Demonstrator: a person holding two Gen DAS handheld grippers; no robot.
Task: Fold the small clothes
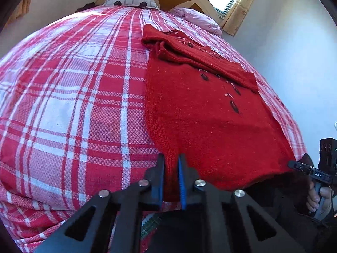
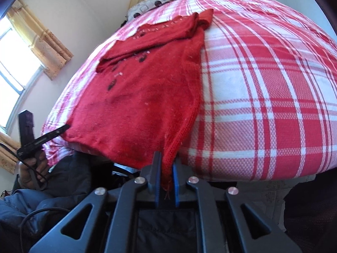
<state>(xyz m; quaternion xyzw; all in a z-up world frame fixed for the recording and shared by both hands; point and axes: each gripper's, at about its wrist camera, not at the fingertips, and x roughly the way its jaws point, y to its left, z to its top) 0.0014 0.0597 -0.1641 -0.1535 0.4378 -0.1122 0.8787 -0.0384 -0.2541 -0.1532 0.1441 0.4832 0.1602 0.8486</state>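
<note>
Gripping the near hem of the red sweater (image 1: 202, 113) at both corners, we judge the bottom-to-top fold is about to start. Our left gripper (image 1: 171, 158) has its jaws narrowed on the hem's left corner; our right gripper (image 2: 166, 158) pinches the right corner, a loose thread hanging between the blue pads. The sweater lies flat on the checked bedspread (image 1: 73, 97), one sleeve (image 1: 210, 61) already folded across the chest, its hem at the bed's near edge. Next we should lift both corners together, keep the hem taut and level, and carry it toward the collar. On the right gripper, seen from the left camera, we read "DAS".
</note>
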